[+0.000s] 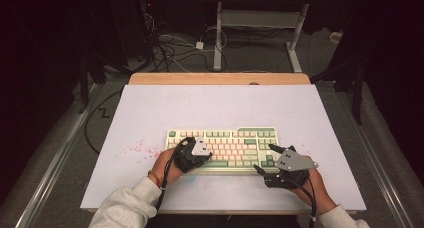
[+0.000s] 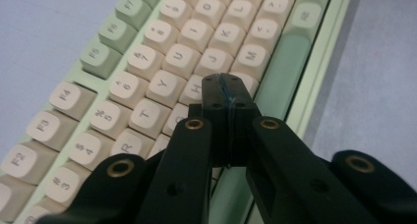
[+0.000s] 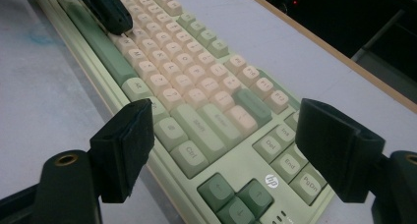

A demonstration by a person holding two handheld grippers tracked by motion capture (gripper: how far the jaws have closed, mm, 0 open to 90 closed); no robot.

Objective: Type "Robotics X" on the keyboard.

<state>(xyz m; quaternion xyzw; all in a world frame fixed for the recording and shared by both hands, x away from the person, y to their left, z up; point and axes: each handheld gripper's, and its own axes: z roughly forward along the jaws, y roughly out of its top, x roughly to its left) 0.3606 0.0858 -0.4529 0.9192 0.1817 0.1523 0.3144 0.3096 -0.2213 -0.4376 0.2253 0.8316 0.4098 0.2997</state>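
Green and cream, the keyboard lay under both tools. The left gripper, clenched on nothing, hung tip-down just above the H key. The right gripper stood released, its jaws spread over the keyboard's arrow-key corner.

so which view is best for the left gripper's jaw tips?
The left gripper view: the left gripper has its jaws pressed together, tips over the H key of the keyboard. The high view shows its top plate; the right gripper view shows it small and far off.
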